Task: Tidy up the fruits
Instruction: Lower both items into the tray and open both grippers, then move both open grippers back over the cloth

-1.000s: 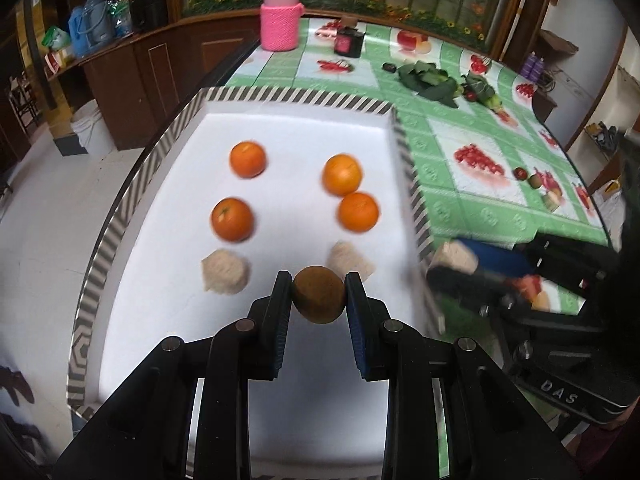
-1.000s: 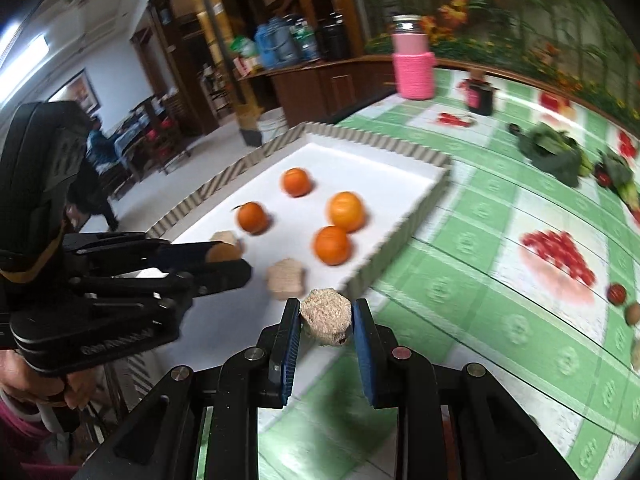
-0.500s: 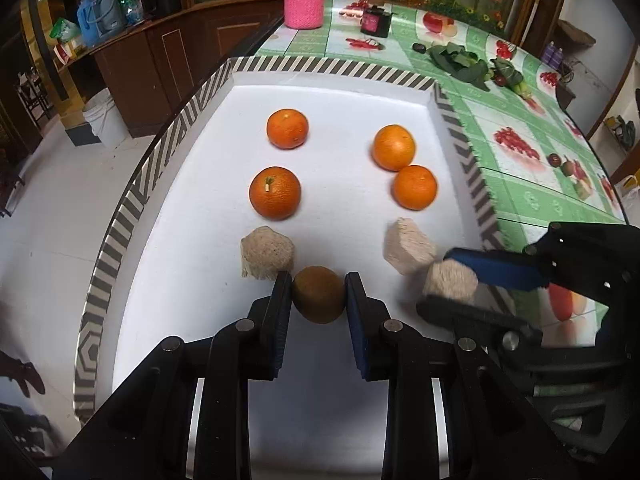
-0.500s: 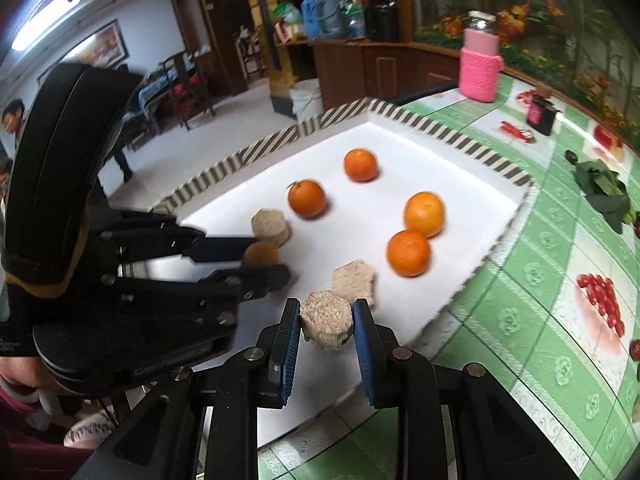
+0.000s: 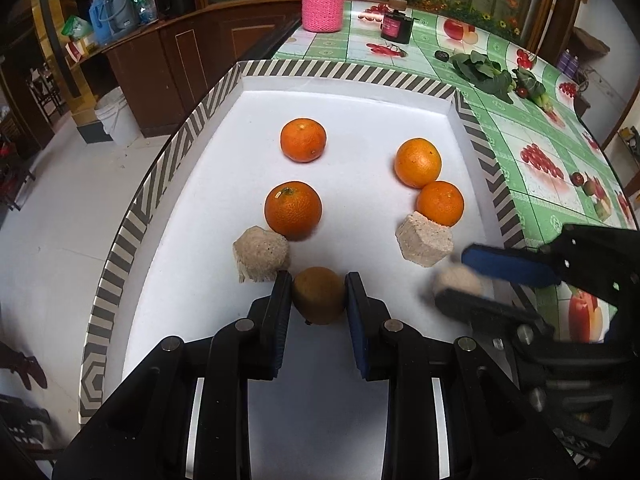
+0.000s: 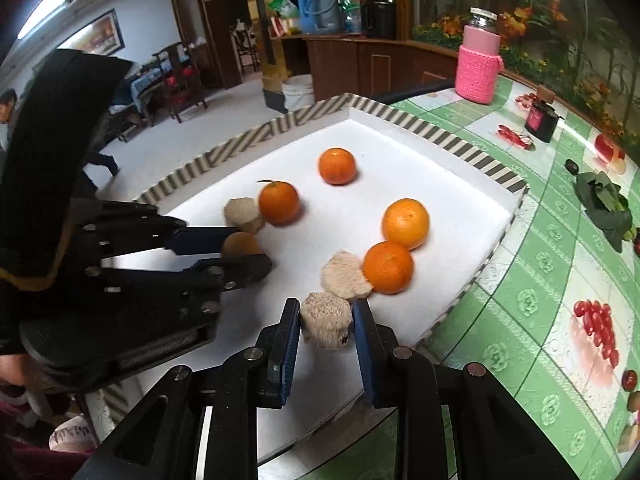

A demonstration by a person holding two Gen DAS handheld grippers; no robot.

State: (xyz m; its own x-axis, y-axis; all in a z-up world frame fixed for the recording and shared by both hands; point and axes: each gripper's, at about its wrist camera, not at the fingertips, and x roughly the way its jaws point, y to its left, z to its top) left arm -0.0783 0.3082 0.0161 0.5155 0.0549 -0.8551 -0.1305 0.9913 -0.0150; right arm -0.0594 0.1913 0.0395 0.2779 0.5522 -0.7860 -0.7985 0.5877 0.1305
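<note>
Over a white tray (image 5: 188,152), the left gripper (image 5: 319,300) is closed on a brown kiwi (image 5: 319,294), beside a tan block (image 5: 260,254) and oranges (image 5: 293,210). To the right, the right gripper (image 6: 326,322) clamps another block (image 6: 325,318). Releasing carelessly could nudge neighbours and send the kiwi rolling.

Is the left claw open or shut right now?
Shut. In the left wrist view the left claw has both fingers pressed against a brown kiwi, held above the white tray.
</note>
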